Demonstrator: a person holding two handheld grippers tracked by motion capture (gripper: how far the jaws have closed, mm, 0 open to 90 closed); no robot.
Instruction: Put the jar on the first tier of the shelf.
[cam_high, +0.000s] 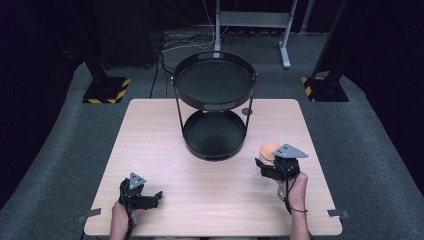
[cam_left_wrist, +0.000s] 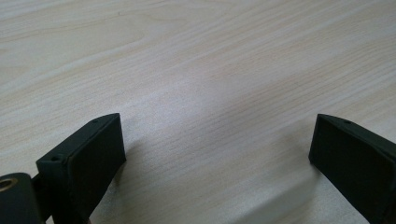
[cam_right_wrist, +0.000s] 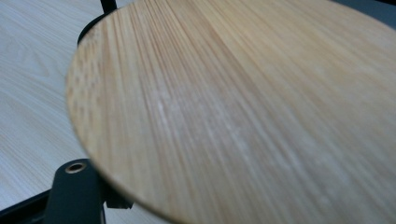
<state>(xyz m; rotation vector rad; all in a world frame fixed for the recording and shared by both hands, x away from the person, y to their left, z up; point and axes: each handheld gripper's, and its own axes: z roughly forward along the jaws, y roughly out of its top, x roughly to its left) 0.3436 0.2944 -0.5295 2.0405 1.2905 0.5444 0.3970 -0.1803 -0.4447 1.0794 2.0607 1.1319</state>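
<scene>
A jar with a round bamboo lid (cam_high: 270, 149) stands on the wooden table (cam_high: 210, 200), right of centre. My right gripper (cam_high: 264, 167) sits at the jar's near side, and its jaws appear closed on the jar body below the lid. In the right gripper view the lid (cam_right_wrist: 243, 107) looms very close and hides the fingertips. My left gripper (cam_high: 156, 197) rests low over the table's near left part, pointing right. It is open, with bare wood between its jaws (cam_left_wrist: 217, 144).
A black two-tier round tray stand occupies the table's far middle, with an upper tray (cam_high: 215, 102) and a lower tray (cam_high: 215, 156), both holding nothing. A small dark disc (cam_high: 246, 111) lies by its right leg. Striped stand feet (cam_high: 105, 90) sit on the floor beyond.
</scene>
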